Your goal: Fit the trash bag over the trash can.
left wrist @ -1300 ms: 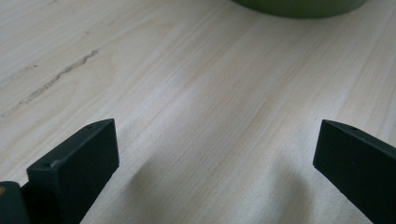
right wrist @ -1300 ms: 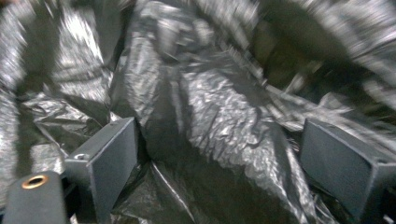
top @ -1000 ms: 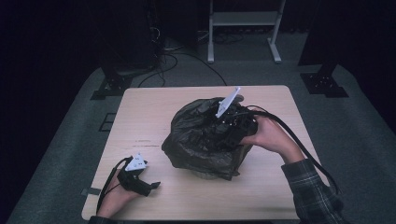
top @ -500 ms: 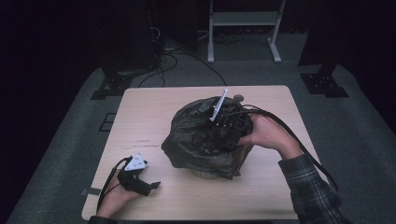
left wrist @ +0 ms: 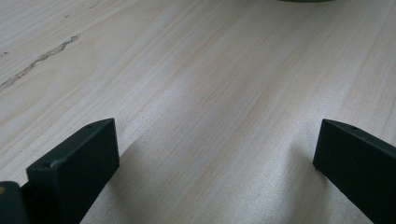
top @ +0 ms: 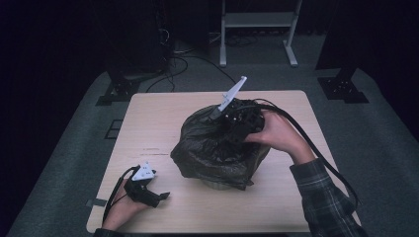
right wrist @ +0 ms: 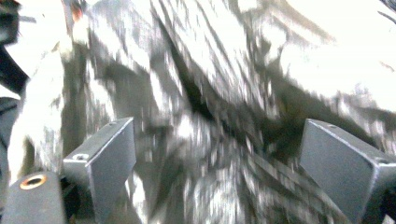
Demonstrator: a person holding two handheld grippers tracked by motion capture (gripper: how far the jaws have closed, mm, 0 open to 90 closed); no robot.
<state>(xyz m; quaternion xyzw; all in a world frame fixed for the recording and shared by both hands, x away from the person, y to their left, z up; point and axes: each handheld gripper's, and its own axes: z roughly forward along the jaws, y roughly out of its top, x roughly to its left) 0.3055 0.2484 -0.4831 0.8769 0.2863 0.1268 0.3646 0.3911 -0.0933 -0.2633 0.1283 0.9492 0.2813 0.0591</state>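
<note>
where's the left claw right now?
High view: the left claw rests low at the table's near-left corner, jaws open, apart from the black bag in the middle, where the right claw works.

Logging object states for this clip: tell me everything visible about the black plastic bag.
The black plastic bag is glossy, thin and heavily crumpled, draped over a round container whose base peeks out beneath. It sits mid-table on the pale wood table. The right gripper presses into its top, jaws apart with bag film between them.
</note>
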